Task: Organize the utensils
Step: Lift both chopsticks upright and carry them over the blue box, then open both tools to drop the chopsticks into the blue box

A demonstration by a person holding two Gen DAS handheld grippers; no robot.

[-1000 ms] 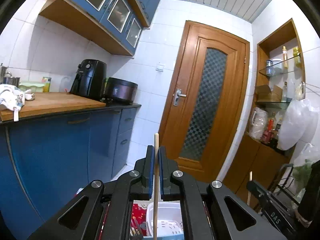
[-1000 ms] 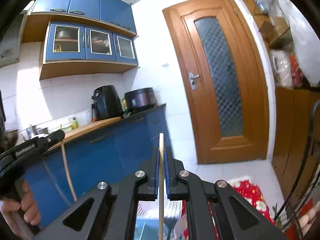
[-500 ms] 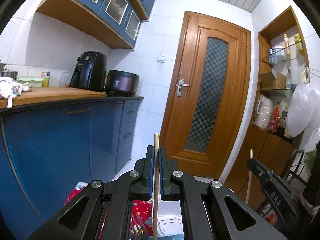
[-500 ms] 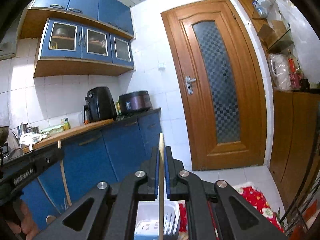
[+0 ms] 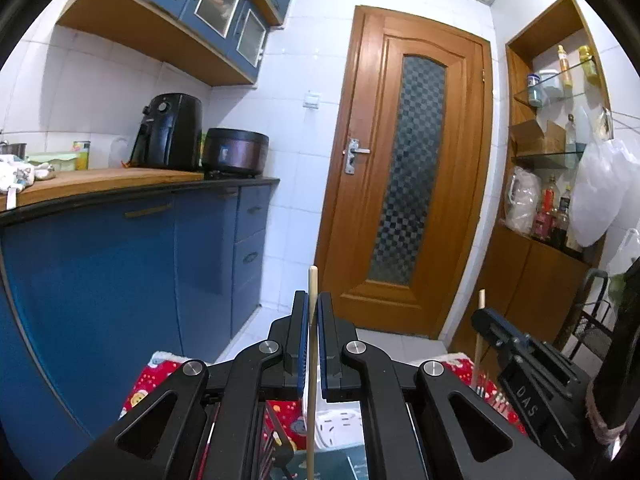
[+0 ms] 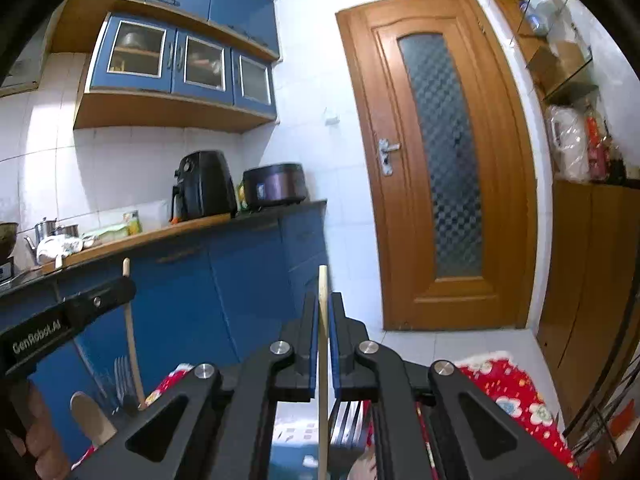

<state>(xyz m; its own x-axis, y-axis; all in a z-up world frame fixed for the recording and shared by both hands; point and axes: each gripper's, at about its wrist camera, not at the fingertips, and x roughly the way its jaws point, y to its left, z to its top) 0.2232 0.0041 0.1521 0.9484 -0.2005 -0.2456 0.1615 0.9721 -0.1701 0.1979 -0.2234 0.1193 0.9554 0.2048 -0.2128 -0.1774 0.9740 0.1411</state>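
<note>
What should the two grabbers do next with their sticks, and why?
Probably lower both further: the left gripper and right gripper each clamp an upright chopstick, and the white basket lies right below them.

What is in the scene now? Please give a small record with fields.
place: kitchen, blue cabinets, wooden door
left gripper: jaws shut on a thin wooden stick, held upright
right gripper: jaws shut on a second wooden stick, upright
below: white basket, red patterned cloth
counter: black air fryer, dark cooker
</note>
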